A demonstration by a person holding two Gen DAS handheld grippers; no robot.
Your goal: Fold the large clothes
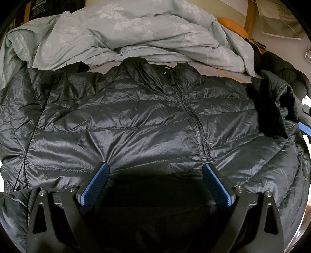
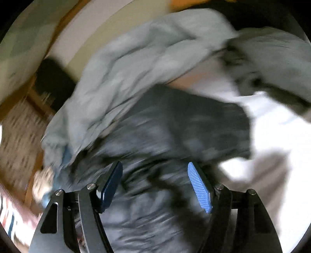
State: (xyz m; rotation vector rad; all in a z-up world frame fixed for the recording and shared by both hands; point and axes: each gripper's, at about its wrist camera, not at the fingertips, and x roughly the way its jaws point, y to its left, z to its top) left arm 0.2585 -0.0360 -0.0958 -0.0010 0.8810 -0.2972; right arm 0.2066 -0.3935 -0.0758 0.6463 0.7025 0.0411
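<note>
Jacket: I've got the black quilted puffer jacket (image 1: 136,120) laid front-up across the bed, zipper (image 1: 194,118) closed and running up to the collar at the far side, hem nearest me.
Left tool: my left tool (image 1: 155,167) sits right at the hem, blue pads (image 1: 95,184) spread wide, nothing between them; the tips look to be just touching the fabric.
Right tool: my right tool (image 2: 155,167) is also wide open and gripping nothing, hovering over dark jacket fabric (image 2: 165,136); that view is badly smeared, so I can't tell which part of the jacket lies below.
Sleeve: one sleeve (image 1: 276,109) is bunched up and raised at the right edge of the left view.
Around: a rumpled pale grey-green duvet (image 1: 136,35) with a leaf print is heaped just beyond the collar.
Surface: pale bedsheet (image 1: 108,68) shows between jacket and duvet.
Room: a wooden bed frame post (image 1: 249,17) and light wall sit behind.
</note>
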